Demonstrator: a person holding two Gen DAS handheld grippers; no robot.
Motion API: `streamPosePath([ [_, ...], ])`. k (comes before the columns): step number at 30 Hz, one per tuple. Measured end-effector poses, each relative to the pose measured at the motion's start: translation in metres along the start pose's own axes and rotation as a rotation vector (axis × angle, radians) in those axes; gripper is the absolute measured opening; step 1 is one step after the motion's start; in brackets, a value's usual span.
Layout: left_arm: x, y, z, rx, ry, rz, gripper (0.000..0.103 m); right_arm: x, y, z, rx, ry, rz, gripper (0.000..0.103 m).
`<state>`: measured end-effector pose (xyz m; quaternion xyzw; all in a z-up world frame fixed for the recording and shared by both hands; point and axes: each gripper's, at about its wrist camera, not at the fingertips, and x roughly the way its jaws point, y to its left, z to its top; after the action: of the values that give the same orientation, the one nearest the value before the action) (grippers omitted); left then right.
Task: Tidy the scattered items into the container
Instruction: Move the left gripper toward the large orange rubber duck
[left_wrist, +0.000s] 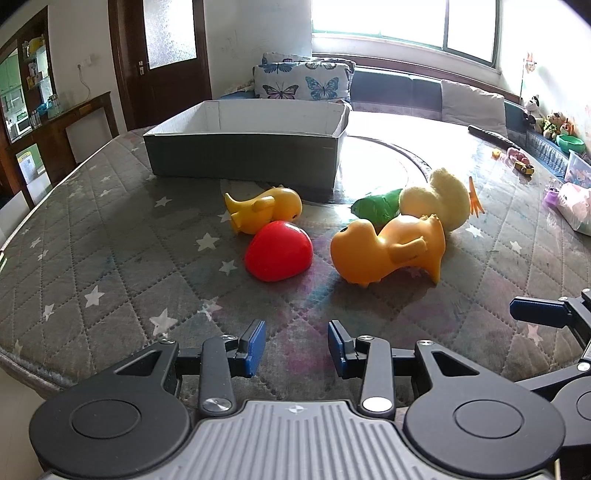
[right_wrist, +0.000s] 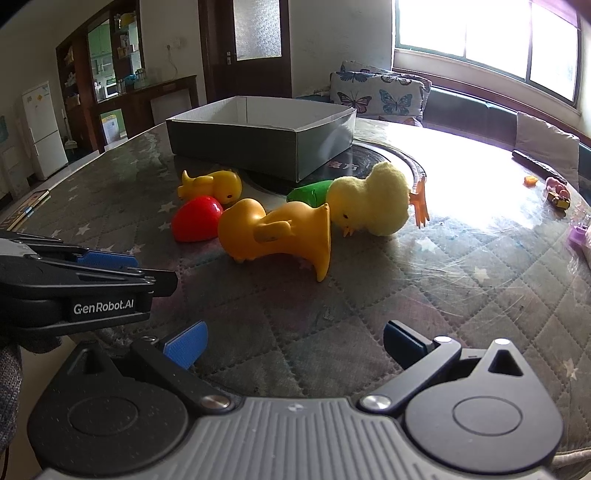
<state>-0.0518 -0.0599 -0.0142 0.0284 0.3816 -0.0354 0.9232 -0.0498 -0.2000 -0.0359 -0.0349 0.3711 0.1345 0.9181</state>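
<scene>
A grey cardboard box (left_wrist: 243, 155) with a white inside stands open at the back of the table; it also shows in the right wrist view (right_wrist: 236, 142). In front of it lie a small yellow rubber duck (left_wrist: 264, 212) (right_wrist: 212, 186), a red heart-shaped toy (left_wrist: 279, 254) (right_wrist: 197, 223), a large orange rubber duck (left_wrist: 391, 251) (right_wrist: 280, 232), a green toy (left_wrist: 378, 210) (right_wrist: 310, 192) and a fluffy yellow chick (left_wrist: 439, 201) (right_wrist: 373, 203). My left gripper (left_wrist: 296, 347) is open and empty, short of the red heart. My right gripper (right_wrist: 295, 343) is open and empty, short of the orange duck.
The table has a quilted grey star-pattern cover (left_wrist: 110, 240) under clear plastic. Small toys (left_wrist: 519, 162) and a pink bag (left_wrist: 576, 206) lie at the right edge. A dark remote (right_wrist: 535, 164) lies at the far right. A sofa with butterfly pillows (left_wrist: 303, 83) stands behind.
</scene>
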Motion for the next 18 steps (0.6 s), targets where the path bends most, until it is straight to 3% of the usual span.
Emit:
streamPosePath([
  [18, 0.0046, 0.0003, 0.0049, -0.002, 0.008, -0.003, 0.040, 0.0043, -0.0008, 0.0050, -0.008, -0.004, -0.005, 0.102],
])
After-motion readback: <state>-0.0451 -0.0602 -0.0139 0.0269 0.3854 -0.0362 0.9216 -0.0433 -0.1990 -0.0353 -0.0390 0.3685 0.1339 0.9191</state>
